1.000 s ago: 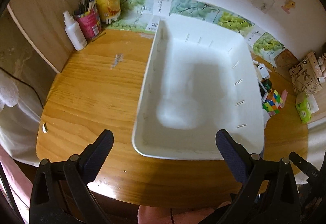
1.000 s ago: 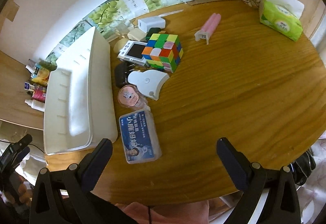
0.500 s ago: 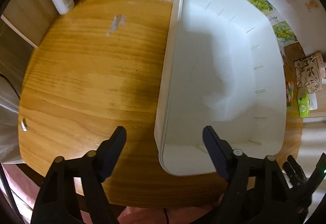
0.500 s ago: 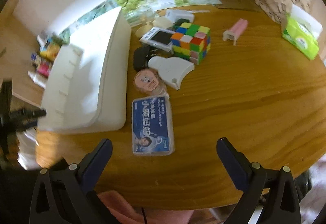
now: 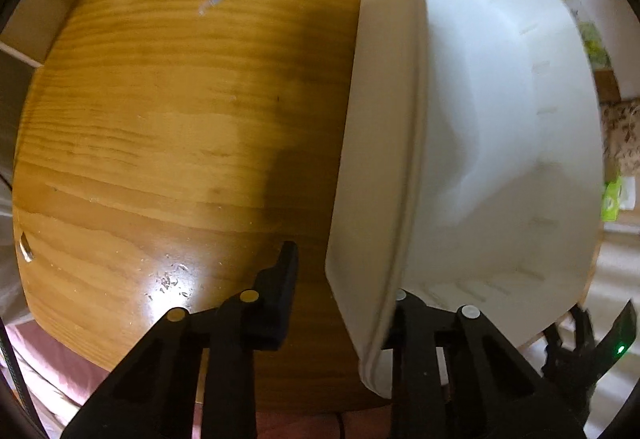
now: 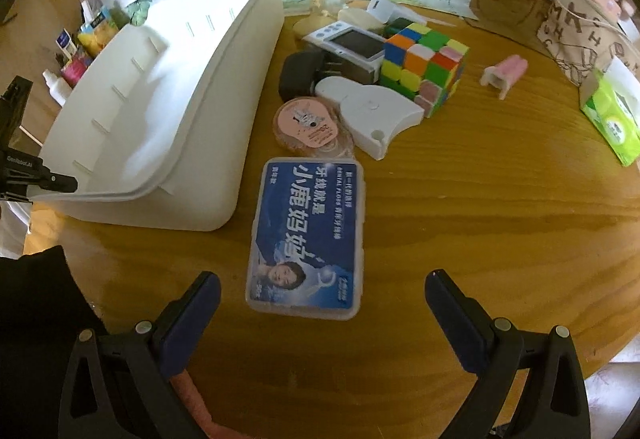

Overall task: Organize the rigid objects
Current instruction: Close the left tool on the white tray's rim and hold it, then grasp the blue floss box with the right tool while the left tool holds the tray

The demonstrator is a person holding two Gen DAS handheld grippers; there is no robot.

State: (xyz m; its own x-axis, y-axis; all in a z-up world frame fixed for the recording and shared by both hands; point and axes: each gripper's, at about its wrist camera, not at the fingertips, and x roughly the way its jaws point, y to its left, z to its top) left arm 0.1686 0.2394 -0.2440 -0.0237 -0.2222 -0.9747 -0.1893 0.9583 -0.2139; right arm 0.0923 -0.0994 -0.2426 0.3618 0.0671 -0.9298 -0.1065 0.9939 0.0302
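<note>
White bin (image 5: 500,143) sat on the wooden counter (image 5: 160,119). The left gripper (image 5: 344,279) had one finger outside its near wall and one inside, and its jaws had just been closing; a real squeeze was hard to tell. The right gripper (image 6: 322,297) hung with jaws wide over a blue box (image 6: 308,235) just beside the bin.

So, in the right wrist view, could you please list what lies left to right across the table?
White plastic bin → blue-labelled clear floss box → multicoloured puzzle cube → small pink plastic piece → green tissue pack.
</note>
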